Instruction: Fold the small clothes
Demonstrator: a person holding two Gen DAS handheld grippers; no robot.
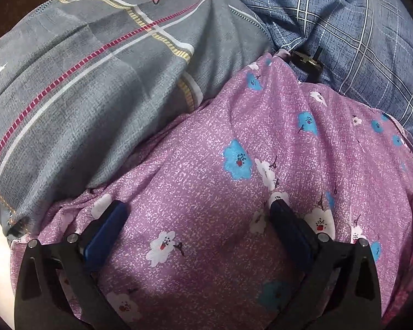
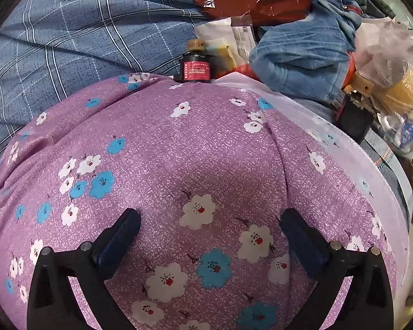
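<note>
A purple garment with white and blue flowers (image 1: 206,165) lies spread over bedding and fills the lower part of both views; it also shows in the right wrist view (image 2: 195,151). My left gripper (image 1: 198,209) is open, its blue-padded fingers (image 1: 110,225) resting just over the cloth with nothing between them. My right gripper (image 2: 210,216) is open too, its fingers (image 2: 124,231) spread wide over the flowered cloth, holding nothing. The garment's pale inner hem (image 2: 330,126) shows along its right edge.
A grey striped pillow (image 1: 96,68) lies at the left. A blue plaid cover (image 1: 344,27) lies behind, also in the right wrist view (image 2: 69,41). A small black and red motor (image 2: 195,66) stands at the garment's far edge. Blue denim (image 2: 302,55), bags and clutter (image 2: 385,82) are at the right.
</note>
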